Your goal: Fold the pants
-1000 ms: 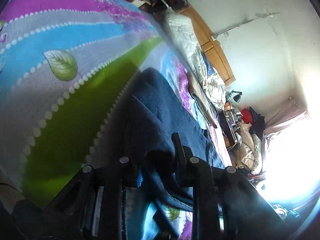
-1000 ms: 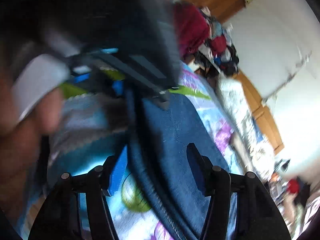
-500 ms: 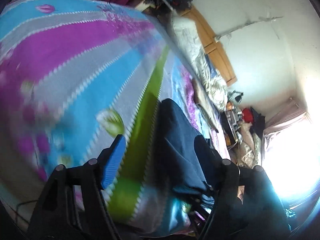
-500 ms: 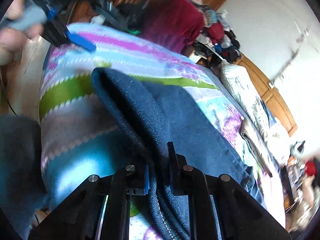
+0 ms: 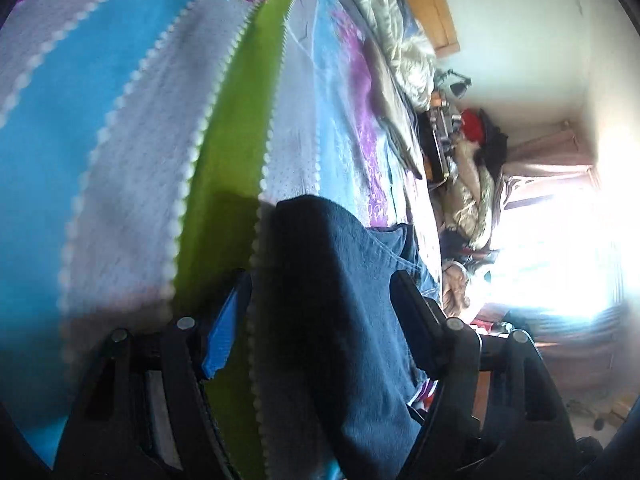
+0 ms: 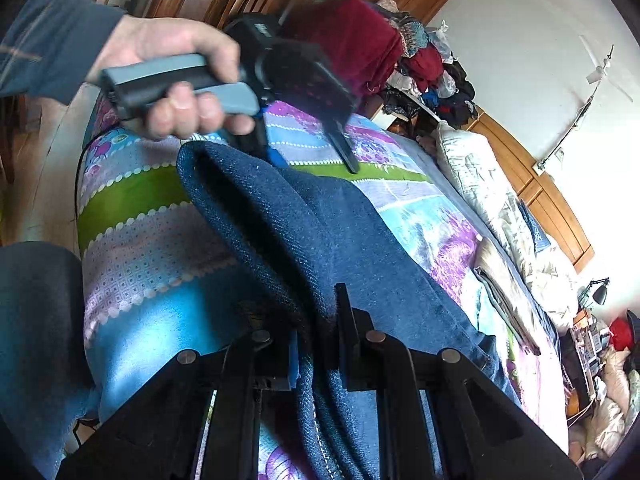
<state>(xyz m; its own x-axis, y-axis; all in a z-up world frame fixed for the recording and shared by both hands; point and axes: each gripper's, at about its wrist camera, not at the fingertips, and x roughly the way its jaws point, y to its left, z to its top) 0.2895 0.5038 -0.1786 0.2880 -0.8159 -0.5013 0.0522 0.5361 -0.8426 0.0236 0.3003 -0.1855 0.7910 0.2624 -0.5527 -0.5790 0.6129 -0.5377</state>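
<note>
One pair of dark blue denim pants (image 6: 320, 240) is lying folded on a bed covered by a striped bedspread (image 6: 152, 248) in blue, grey, green and purple bands with white scalloped edging. In the right wrist view the right claw (image 6: 316, 336) is pinching the near folded edge of the pants, its two fingers drawn narrow with the denim bunched between them and the stitched seam running down below. Farther off in that view, the person's hand (image 6: 176, 80), in a dark blue sleeve (image 6: 48, 40), is gripping the handle of the left claw (image 6: 316, 156), which is hovering over the far end of the pants; its blue-padded finger is sitting just at the fabric's far fold and its other finger is pointing down over the green stripe. In the left wrist view the left claw (image 5: 320, 320) is standing wide, one blue-padded finger (image 5: 224, 332) on the left and one black finger on the right, with the pants (image 5: 344, 320) lying between them and not gripped. One crumpled pale quilt (image 6: 500, 200) is lying along the far right side of the bed, and a pile of red and dark clothes (image 6: 400, 52) is heaped beyond the bed's far end.
</note>
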